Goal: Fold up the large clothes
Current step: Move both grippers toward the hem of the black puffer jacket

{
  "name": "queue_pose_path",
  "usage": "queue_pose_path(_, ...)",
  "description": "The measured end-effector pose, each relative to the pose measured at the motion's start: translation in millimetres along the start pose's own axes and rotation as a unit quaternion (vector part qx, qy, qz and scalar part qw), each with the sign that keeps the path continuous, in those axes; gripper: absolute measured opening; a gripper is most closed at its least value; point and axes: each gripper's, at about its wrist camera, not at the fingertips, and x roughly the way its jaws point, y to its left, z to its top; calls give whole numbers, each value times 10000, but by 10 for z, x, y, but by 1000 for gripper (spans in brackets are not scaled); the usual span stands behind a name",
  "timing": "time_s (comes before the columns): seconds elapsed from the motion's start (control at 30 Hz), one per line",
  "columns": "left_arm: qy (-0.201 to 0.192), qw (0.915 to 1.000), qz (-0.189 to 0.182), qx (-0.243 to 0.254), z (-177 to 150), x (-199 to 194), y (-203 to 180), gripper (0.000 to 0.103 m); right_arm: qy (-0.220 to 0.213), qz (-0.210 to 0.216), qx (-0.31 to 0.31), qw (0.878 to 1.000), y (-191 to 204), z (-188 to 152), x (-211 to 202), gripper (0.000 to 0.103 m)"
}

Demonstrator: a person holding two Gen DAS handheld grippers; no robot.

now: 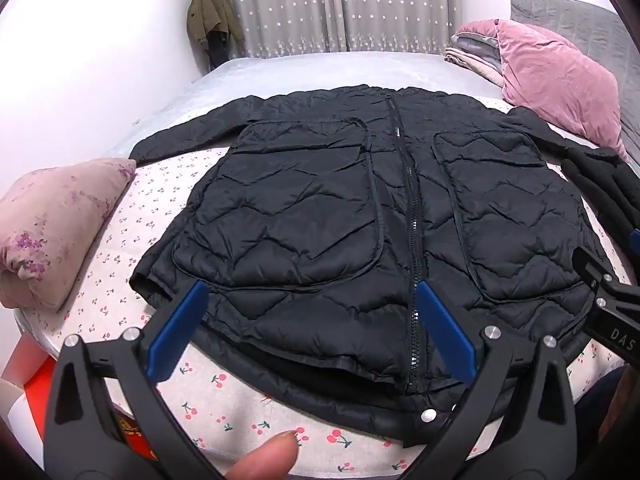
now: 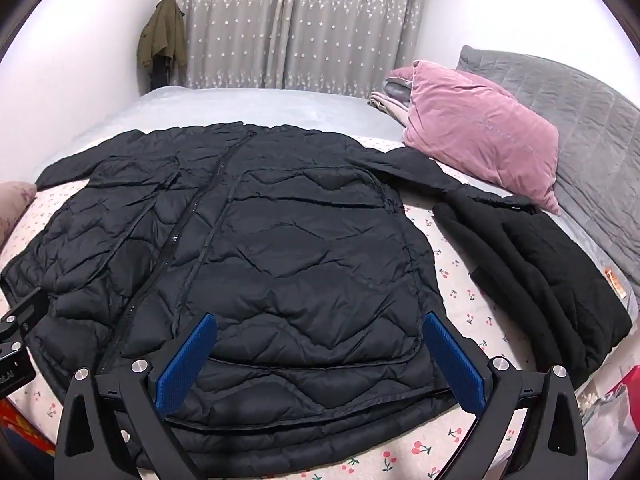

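Note:
A black quilted jacket (image 1: 320,208) (image 2: 248,264) lies spread flat, front up, on the cherry-print bed sheet (image 1: 224,412), its zipper (image 1: 412,216) running down the middle and both sleeves stretched out sideways. My left gripper (image 1: 312,300) hovers open above the jacket's hem, left of the zipper, with nothing between its blue pads (image 1: 176,328). My right gripper (image 2: 320,332) hangs open over the right front pocket near the hem, nothing held. A fingertip (image 1: 264,460) shows at the bottom of the left wrist view.
A folded black garment (image 2: 536,276) lies right of the jacket. A pink velvet pillow (image 2: 480,136) and grey quilted cover (image 2: 592,128) sit at the far right. A floral pillow (image 1: 56,224) rests at the left. An olive coat (image 1: 212,16) hangs by the curtain.

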Motion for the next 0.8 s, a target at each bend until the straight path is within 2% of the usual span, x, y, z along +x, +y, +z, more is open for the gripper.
queue_pose_path(0.23, 145, 9999, 76, 32, -14, 53, 17, 103, 230, 14, 12, 9997, -6, -3, 70, 103)
queue_pose_path(0.4, 214, 9997, 66, 33, -15, 145, -5, 103, 609, 425, 228, 9970, -46, -28, 197, 103)
queue_pose_path(0.5, 239, 9996, 154, 11, -3, 206, 37, 103, 625, 545, 363, 9959, -80, -67, 267, 103)
queue_pose_path(0.73, 829, 9940, 717, 19, -15, 481, 264, 103, 1042, 765, 474, 9905, -109, -112, 368, 103)
queue_pose_path(0.8, 899, 9941, 577, -175, -49, 547, 320, 103, 1118, 793, 496, 9893, -137, -126, 385, 103)
